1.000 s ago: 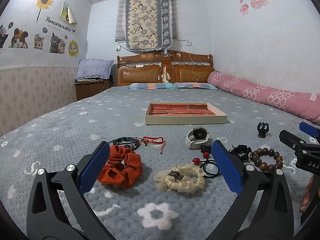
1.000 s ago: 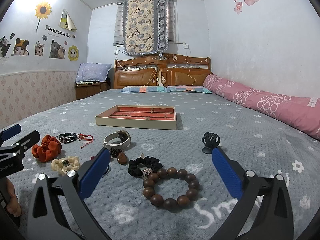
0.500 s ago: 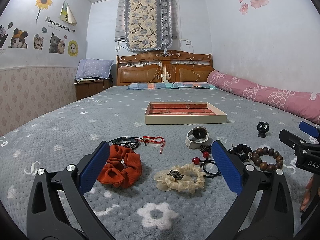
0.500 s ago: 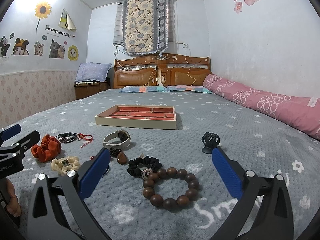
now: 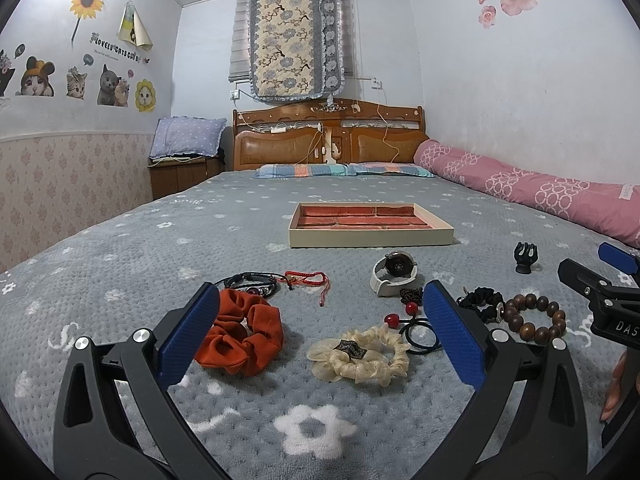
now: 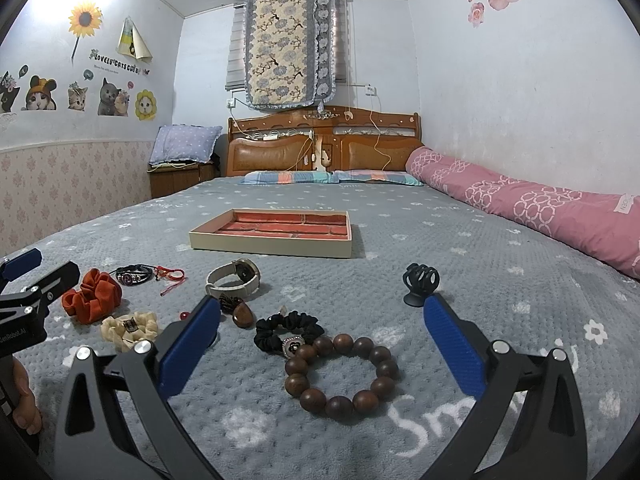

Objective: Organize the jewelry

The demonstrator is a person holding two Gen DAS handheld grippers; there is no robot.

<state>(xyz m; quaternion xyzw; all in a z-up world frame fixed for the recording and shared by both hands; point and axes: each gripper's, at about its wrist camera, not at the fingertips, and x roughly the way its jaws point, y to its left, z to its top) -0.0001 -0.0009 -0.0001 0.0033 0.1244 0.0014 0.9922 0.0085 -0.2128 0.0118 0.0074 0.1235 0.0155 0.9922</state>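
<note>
2 grippers hover low over the grey blanket (image 5: 120, 248), both with jaws spread wide and holding nothing. Between the left gripper (image 5: 320, 328) fingers lie the orange scrunchie (image 5: 240, 332) at 11 o'clock and the cream scrunchie (image 5: 360, 356) at 12 o'clock, neither touched. The right gripper (image 6: 320, 332) frames the wooden bead bracelet (image 6: 340, 372) at 12 o'clock, its beads touching the black scrunchie (image 6: 288, 328) just beyond. The black claw clip (image 6: 420, 282) stands at 1 o'clock, just past the right finger's tip. The watch (image 6: 234, 280) lies at 11 o'clock, and the jewelry tray (image 6: 272, 246) farther off at 12 o'clock.
</note>
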